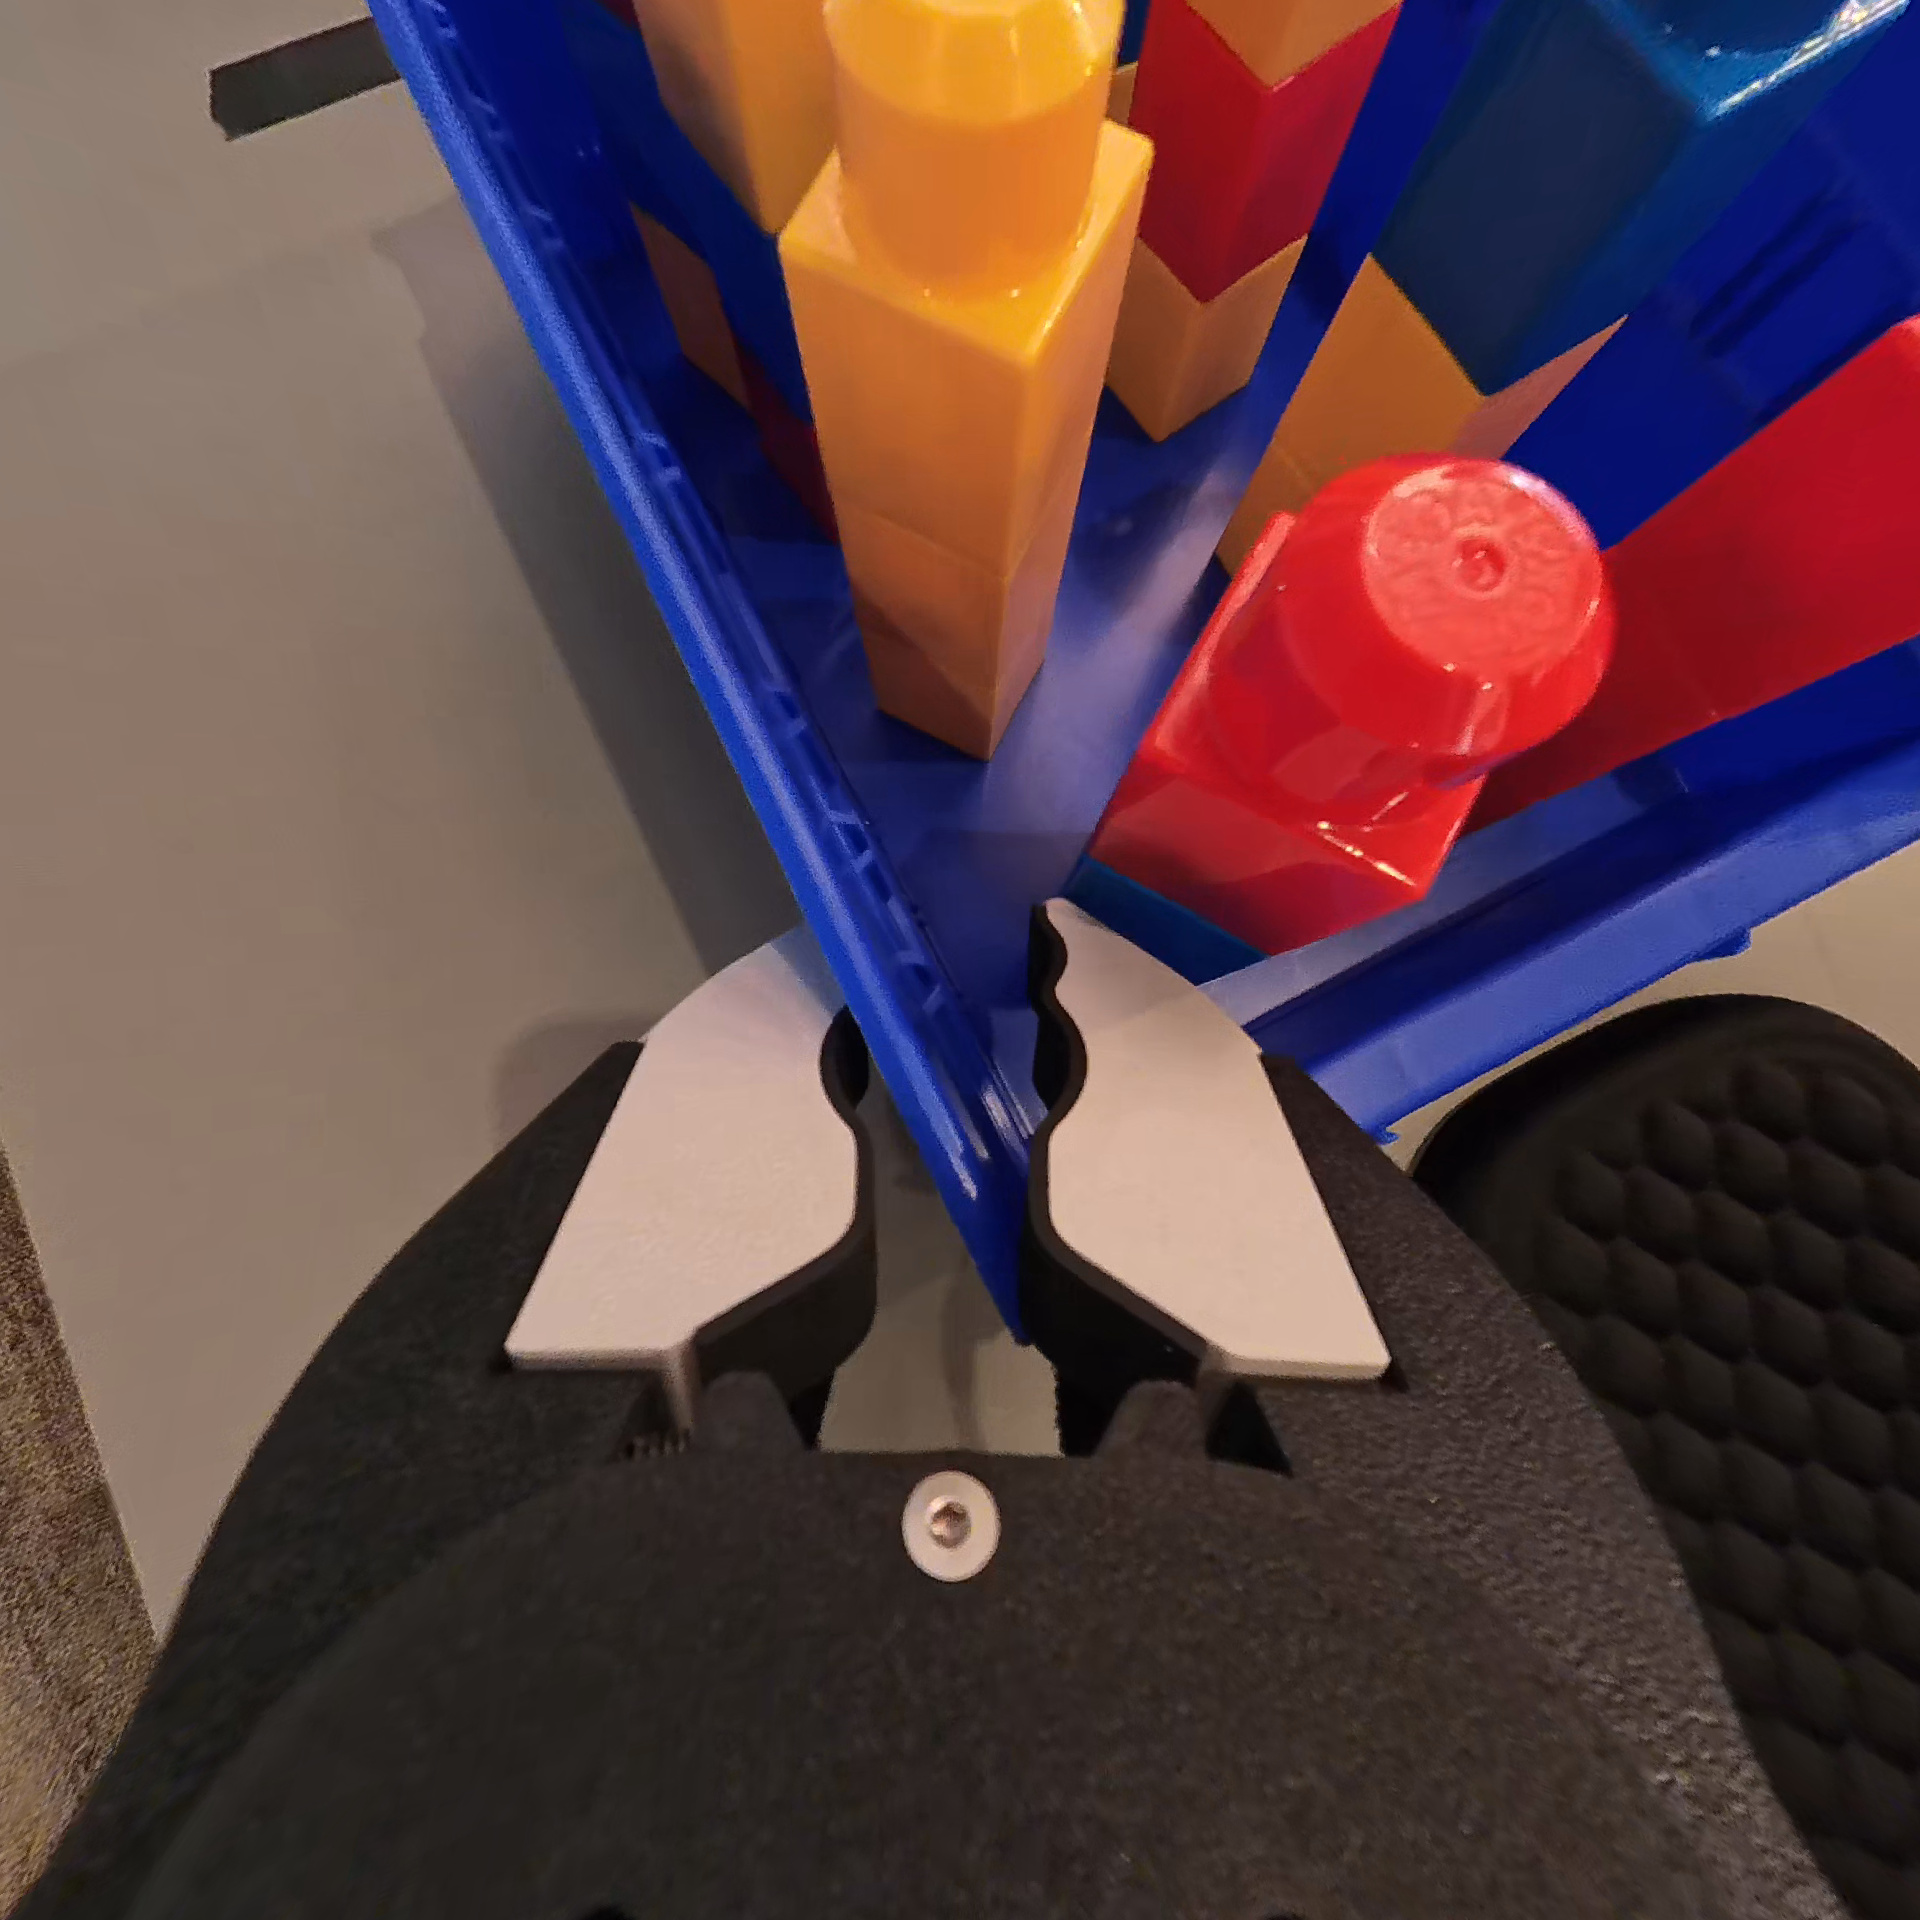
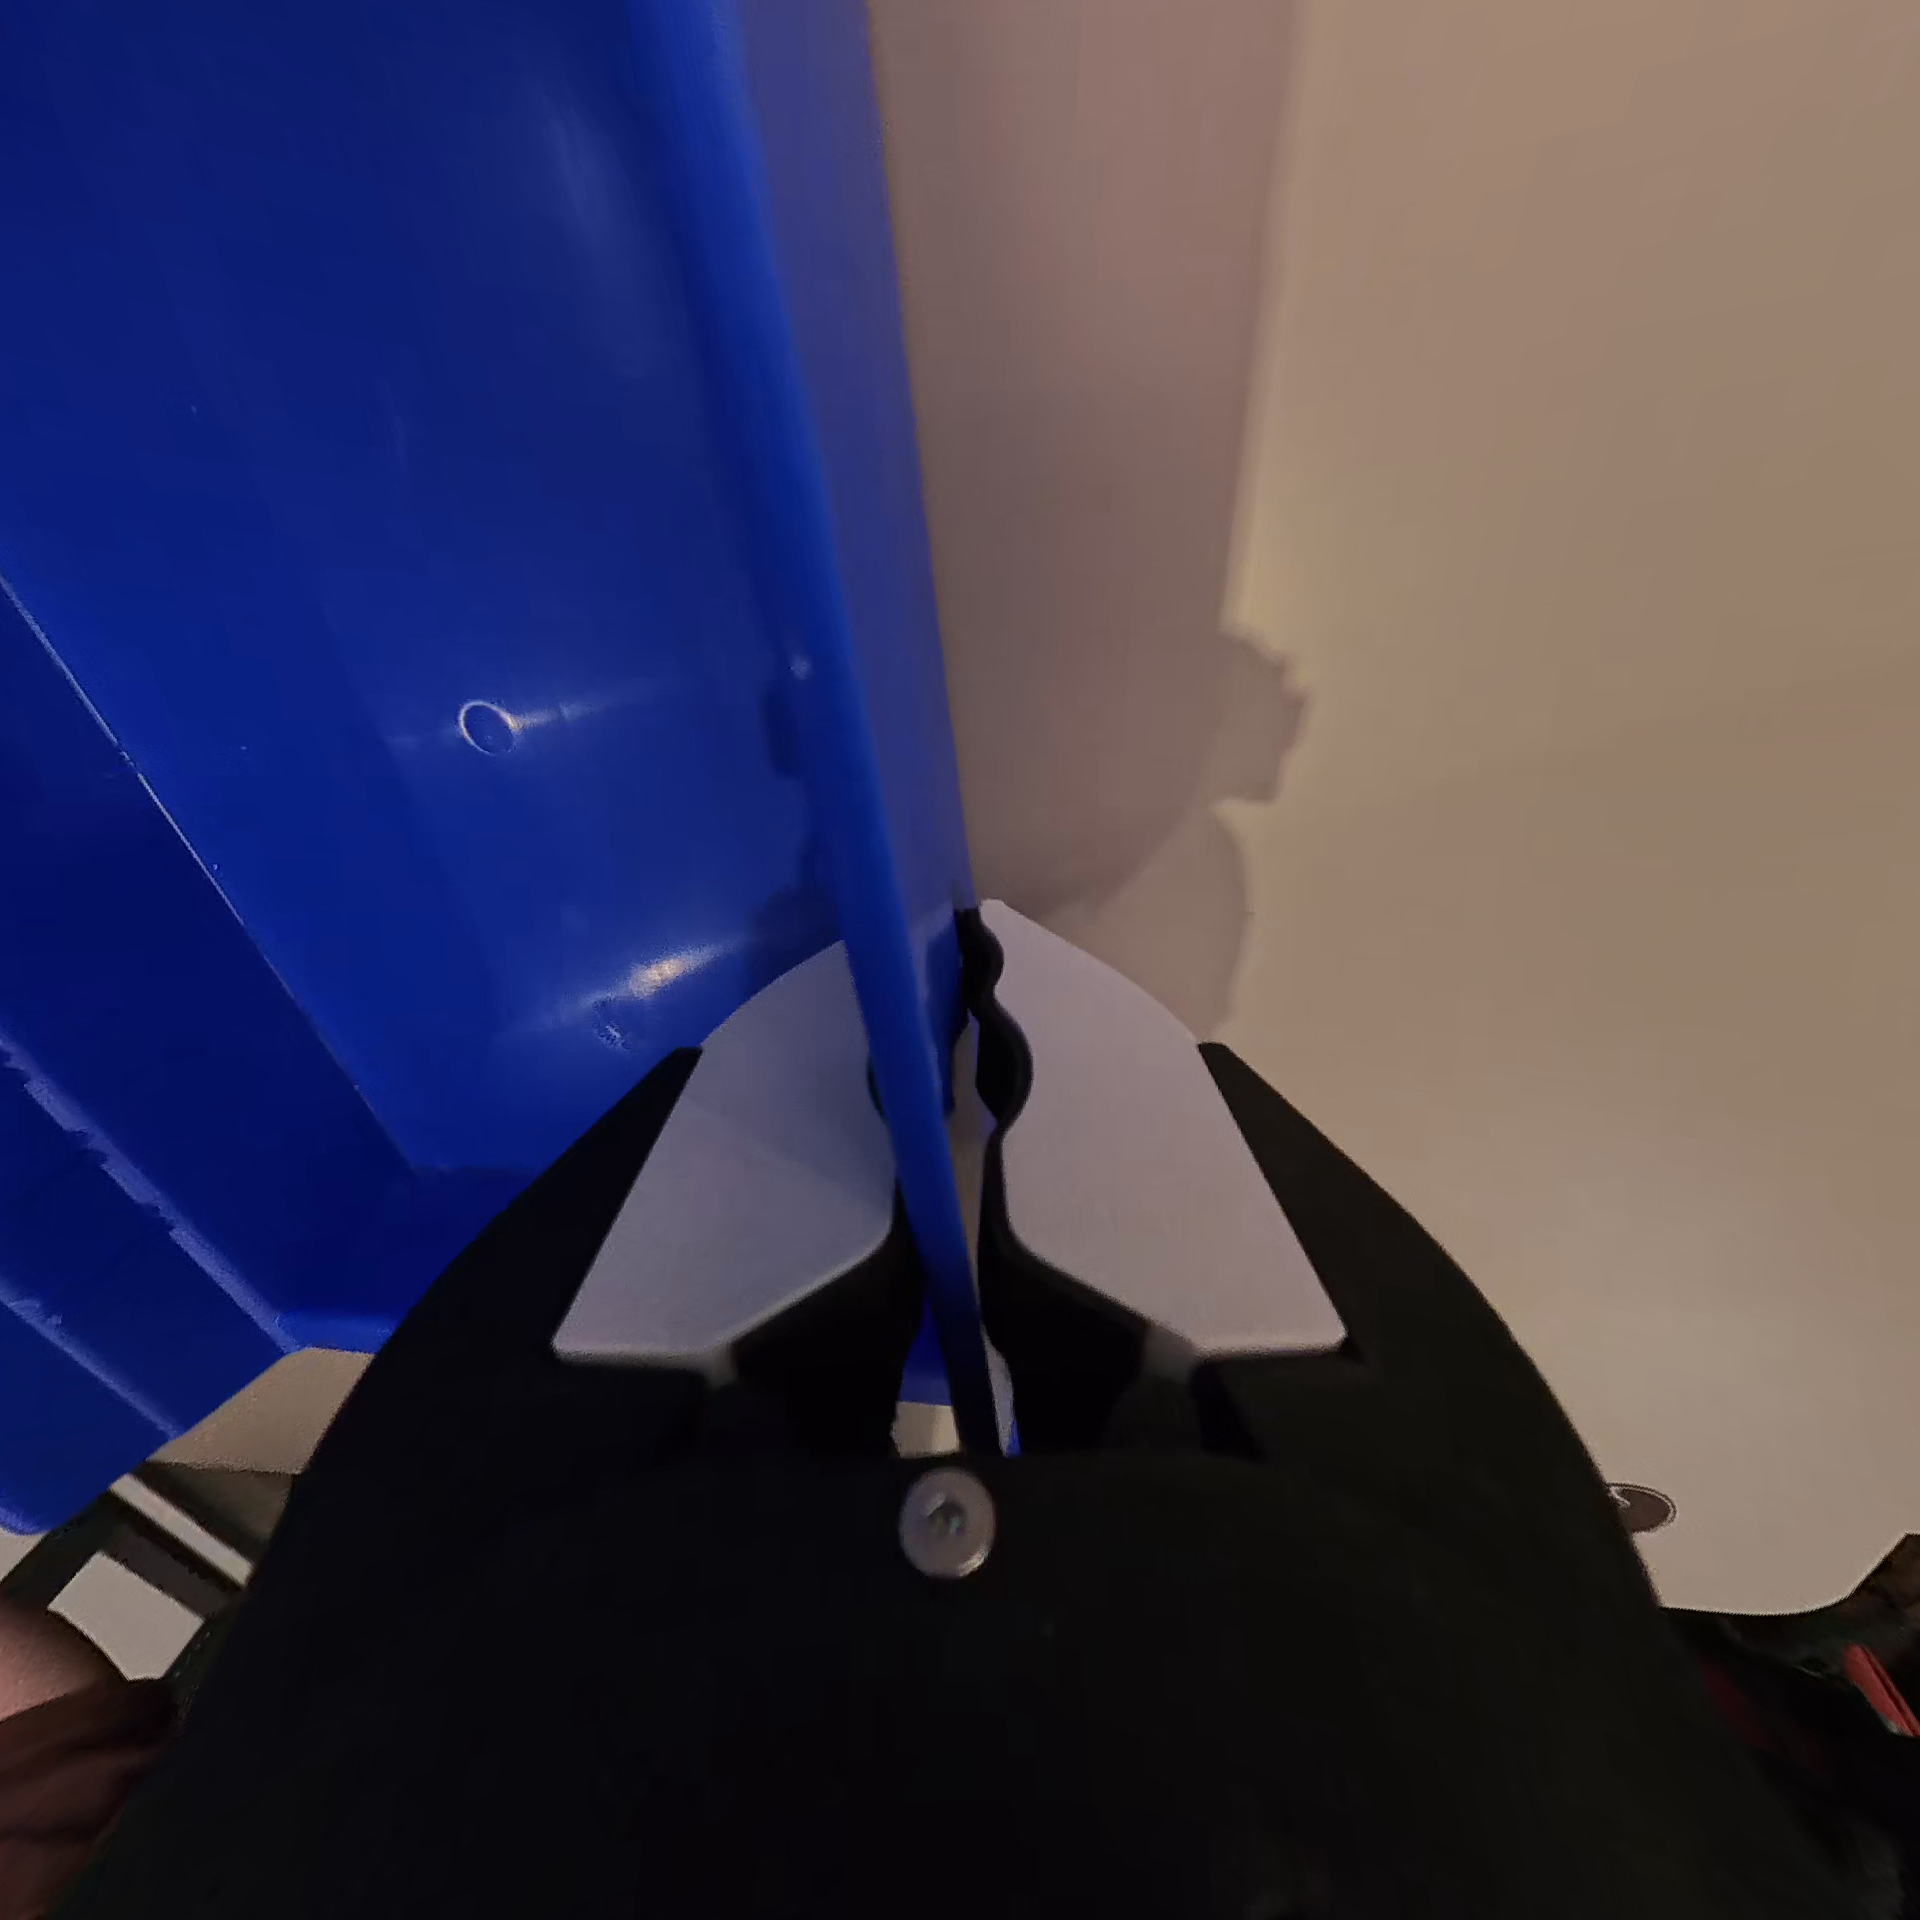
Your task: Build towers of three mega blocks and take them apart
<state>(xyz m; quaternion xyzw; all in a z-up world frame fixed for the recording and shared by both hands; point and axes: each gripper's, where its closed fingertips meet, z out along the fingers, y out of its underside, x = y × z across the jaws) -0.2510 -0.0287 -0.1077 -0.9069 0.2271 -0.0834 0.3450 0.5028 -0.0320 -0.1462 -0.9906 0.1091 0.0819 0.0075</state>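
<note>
A blue plastic bin (image 1: 665, 561) holds the mega blocks. A tall yellow tower (image 1: 956, 416) stands in its near corner and a red block (image 1: 1351, 727) lies tilted beside it. More red, yellow and blue blocks (image 1: 1621, 156) are stacked farther back. My left gripper (image 1: 935, 935) straddles the bin's corner rim, with one finger outside and one inside, both pads against the wall. In the right wrist view my right gripper (image 2: 920, 935) is shut on a thin edge of the same bin (image 2: 416, 520), whose smooth outer side fills the left half of the view.
The bin is over a pale tabletop (image 1: 208, 623) that also shows in the right wrist view (image 2: 1558, 935). A black honeycomb-textured pad (image 1: 1714, 1351) lies at the bin's near right. Carpet (image 1: 52, 1455) shows past the table's left edge. A strip of black tape (image 1: 291, 94) is far left.
</note>
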